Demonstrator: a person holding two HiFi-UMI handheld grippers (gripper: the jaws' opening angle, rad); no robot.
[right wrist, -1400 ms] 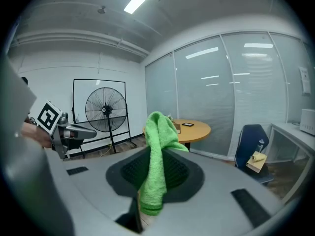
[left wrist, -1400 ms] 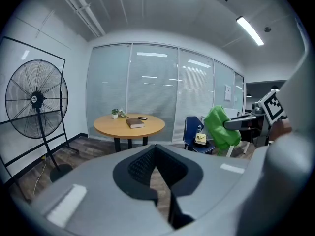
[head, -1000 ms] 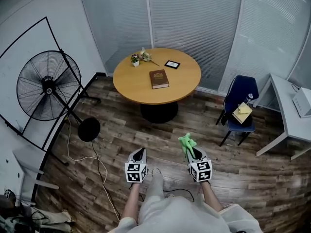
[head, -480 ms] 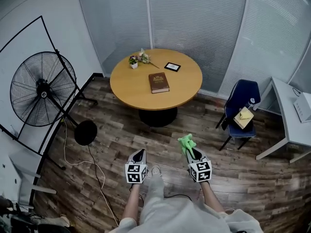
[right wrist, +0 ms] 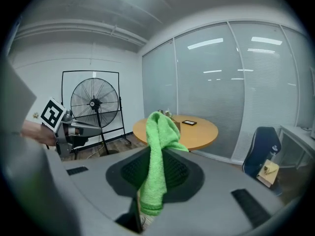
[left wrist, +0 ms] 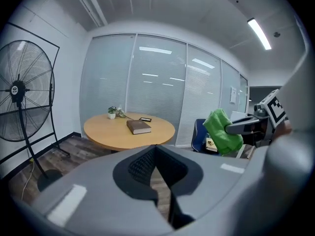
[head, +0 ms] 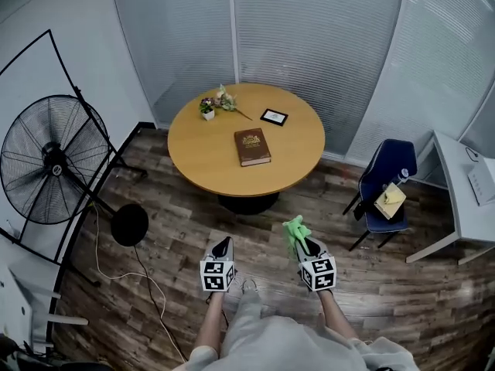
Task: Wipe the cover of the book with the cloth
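Observation:
A brown book (head: 253,146) lies shut near the middle of the round wooden table (head: 193,151), well ahead of both grippers. Held low in front of the person over the floor, my right gripper (head: 303,243) is shut on a green cloth (head: 295,228) that sticks up from its jaws. In the right gripper view the cloth (right wrist: 158,156) drapes between the jaws and hides most of the book. My left gripper (head: 221,249) is shut and holds nothing. The left gripper view has the book (left wrist: 139,127) on the table (left wrist: 106,132) and the cloth (left wrist: 222,131) at the right.
A small flower pot (head: 207,107) and a black-framed tablet (head: 274,117) sit on the table's far side. A big standing fan (head: 50,168) with a trailing cable is at the left. A blue chair (head: 387,180) and a white desk (head: 464,207) stand at the right.
The person has walked towards the table, so it and the book sit lower and larger in the head view. Both grippers keep their pose, the cloth still held.

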